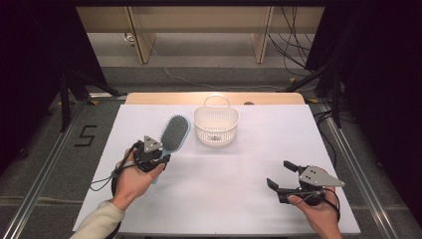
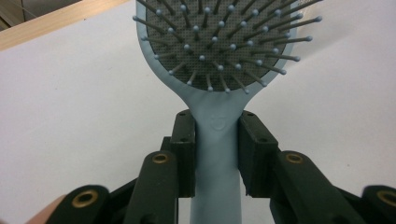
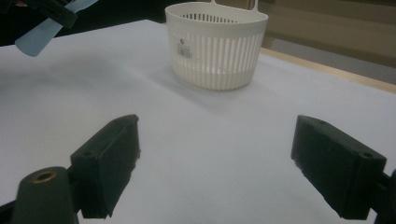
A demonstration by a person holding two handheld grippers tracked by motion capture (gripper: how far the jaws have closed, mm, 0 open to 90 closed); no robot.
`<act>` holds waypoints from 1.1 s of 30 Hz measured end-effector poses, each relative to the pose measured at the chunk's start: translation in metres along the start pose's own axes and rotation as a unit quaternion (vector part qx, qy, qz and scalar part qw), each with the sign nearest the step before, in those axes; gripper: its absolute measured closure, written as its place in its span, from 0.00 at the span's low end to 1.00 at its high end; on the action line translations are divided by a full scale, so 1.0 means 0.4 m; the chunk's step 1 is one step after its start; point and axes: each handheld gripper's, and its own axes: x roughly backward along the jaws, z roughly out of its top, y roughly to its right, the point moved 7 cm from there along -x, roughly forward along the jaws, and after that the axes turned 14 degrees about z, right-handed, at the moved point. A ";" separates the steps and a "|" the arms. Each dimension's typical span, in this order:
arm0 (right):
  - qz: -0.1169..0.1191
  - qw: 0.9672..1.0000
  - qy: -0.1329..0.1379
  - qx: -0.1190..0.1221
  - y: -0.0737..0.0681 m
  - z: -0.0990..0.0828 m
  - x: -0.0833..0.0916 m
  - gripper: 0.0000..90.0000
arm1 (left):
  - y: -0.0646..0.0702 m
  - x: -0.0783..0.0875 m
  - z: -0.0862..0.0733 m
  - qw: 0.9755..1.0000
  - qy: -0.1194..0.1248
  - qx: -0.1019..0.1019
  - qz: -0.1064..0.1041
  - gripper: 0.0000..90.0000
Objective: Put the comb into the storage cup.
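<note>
Step in hand: left hand-held gripper (image 2: 217,154) clamped on hairbrush (image 2: 219,70) handle. Right hand-held gripper (image 3: 215,163) wide, empty. Next, probably: carry brush fwd-right to basket (image 1: 216,124), release inside.

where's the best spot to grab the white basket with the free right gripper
Probably the basket rim on its near wall, coming down from above with one jaw inside and one outside. It stands upright and open-topped, and its body looks wider than the open right gripper. The thin loop handle at the far rim is harder to reach. The left gripper holds the hairbrush.
</note>
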 end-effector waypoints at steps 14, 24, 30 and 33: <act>0.001 1.000 -0.001 0.001 0.000 0.000 0.000 0.18 | -0.003 0.000 0.009 1.000 0.018 0.003 0.005 0.78; 0.000 1.000 0.001 0.001 0.000 0.000 -0.001 0.18 | -0.004 0.002 0.015 1.000 0.026 0.007 0.006 0.78; 0.000 1.000 0.002 0.001 0.000 0.000 -0.002 0.18 | -0.006 0.002 0.018 0.999 0.032 0.009 0.007 0.78; 0.000 1.000 0.001 0.000 0.000 0.000 -0.001 0.18 | -0.006 0.002 0.020 0.999 0.036 0.009 0.008 0.78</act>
